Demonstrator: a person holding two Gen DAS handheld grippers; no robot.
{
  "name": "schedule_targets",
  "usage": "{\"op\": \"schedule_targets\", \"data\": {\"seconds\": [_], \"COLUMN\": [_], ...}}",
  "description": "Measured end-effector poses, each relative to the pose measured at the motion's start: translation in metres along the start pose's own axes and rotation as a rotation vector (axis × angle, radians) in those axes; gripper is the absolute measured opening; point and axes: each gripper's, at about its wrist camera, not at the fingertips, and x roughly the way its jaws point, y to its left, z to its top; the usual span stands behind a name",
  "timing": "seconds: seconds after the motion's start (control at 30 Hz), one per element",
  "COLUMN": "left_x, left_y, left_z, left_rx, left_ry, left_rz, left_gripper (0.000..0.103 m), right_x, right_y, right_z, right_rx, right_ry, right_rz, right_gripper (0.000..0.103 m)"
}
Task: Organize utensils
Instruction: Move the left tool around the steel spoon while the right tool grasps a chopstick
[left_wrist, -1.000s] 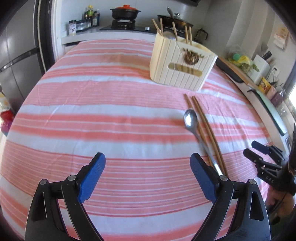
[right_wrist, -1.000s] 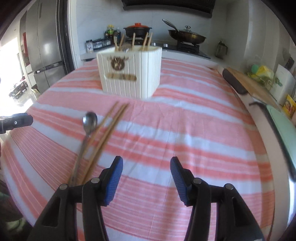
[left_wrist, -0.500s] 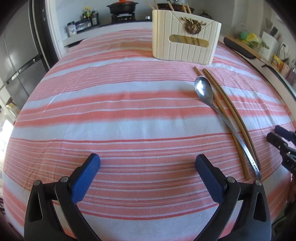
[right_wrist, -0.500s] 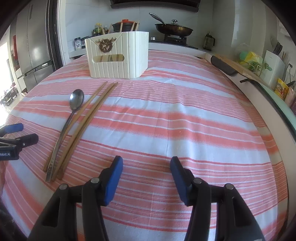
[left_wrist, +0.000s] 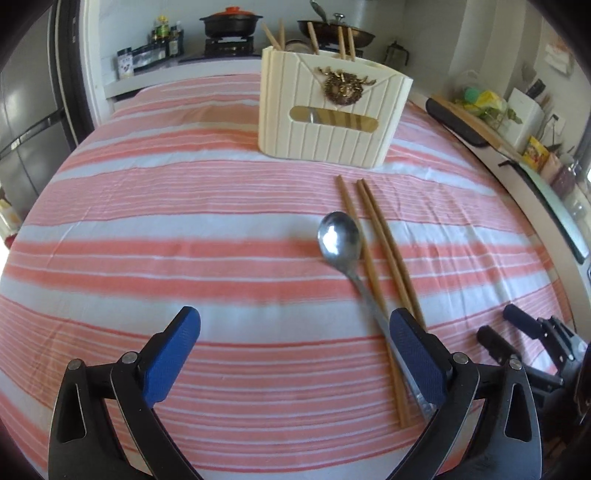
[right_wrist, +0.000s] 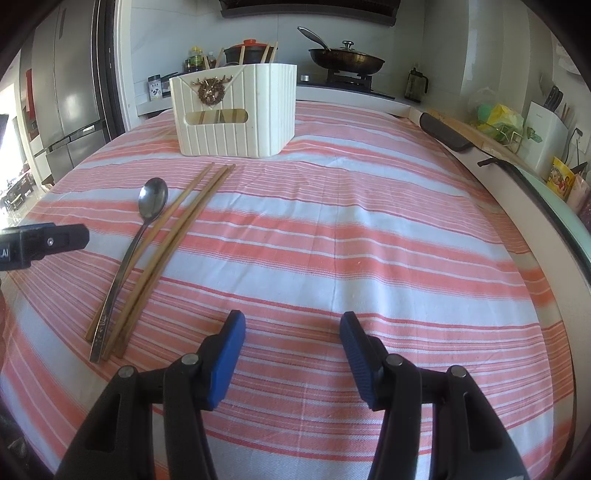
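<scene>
A metal spoon (left_wrist: 339, 239) (right_wrist: 152, 199) lies on the striped cloth beside three wooden chopsticks (left_wrist: 386, 254) (right_wrist: 173, 240). Behind them stands a cream ribbed utensil holder (left_wrist: 325, 125) (right_wrist: 236, 114) with several chopsticks upright in it. My left gripper (left_wrist: 293, 350) is open wide above the cloth with nothing between its pads. Its right fingertip (left_wrist: 413, 354) covers part of the spoon's handle. My right gripper (right_wrist: 291, 354) is open halfway over bare cloth, right of the utensils, and holds nothing. Each gripper shows at the edge of the other's view (left_wrist: 517, 336) (right_wrist: 44, 242).
Pink and white striped cloth (right_wrist: 369, 229) covers the table. Behind it a counter holds a stove with a red-lidded pot (left_wrist: 231, 20) and a frying pan (right_wrist: 345, 59). A fridge (right_wrist: 66, 96) stands at the left. A dark tray and packets (right_wrist: 498, 114) line the right side.
My left gripper has opened a little wider and moved right, so the spoon's handle now runs under its right finger. The right gripper's view tilted at first, then stayed nearly still.
</scene>
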Motion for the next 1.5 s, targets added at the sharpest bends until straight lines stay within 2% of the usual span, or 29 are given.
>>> {"op": "schedule_targets", "data": {"seconds": [0.2, 0.33, 0.43, 0.77, 1.0, 1.2, 1.37, 1.5], "left_x": [0.028, 0.034, 0.037, 0.037, 0.036, 0.036, 0.035, 0.034], "left_y": [-0.016, -0.006, -0.005, -0.001, 0.015, 0.013, 0.015, 0.016], "left_z": [0.005, 0.004, 0.004, 0.006, 0.006, 0.003, 0.002, 0.002], "left_rx": [0.028, -0.018, 0.003, 0.042, 0.006, 0.021, 0.016, 0.01], "left_ry": [0.032, 0.041, 0.055, 0.051, 0.04, 0.029, 0.026, 0.023], "left_rz": [0.081, 0.08, 0.114, 0.105, 0.118, 0.126, 0.111, 0.097], "left_gripper": [0.102, 0.102, 0.102, 0.103, 0.103, 0.103, 0.103, 0.102], "right_x": [0.0, 0.0, 0.0, 0.0, 0.0, 0.001, 0.005, 0.012], "right_y": [0.0, 0.0, 0.0, 0.0, 0.0, -0.005, 0.004, 0.028], "right_z": [0.0, 0.0, 0.0, 0.001, 0.001, 0.004, 0.02, 0.037], "right_rx": [0.0, 0.0, 0.0, 0.001, 0.004, 0.028, 0.069, 0.018], "right_ry": [-0.002, -0.002, -0.002, -0.002, -0.002, 0.017, 0.055, 0.06], "right_rz": [-0.002, -0.002, -0.002, -0.002, 0.002, 0.036, 0.174, 0.235], "right_gripper": [0.054, 0.054, 0.054, 0.054, 0.054, 0.055, 0.054, 0.054]}}
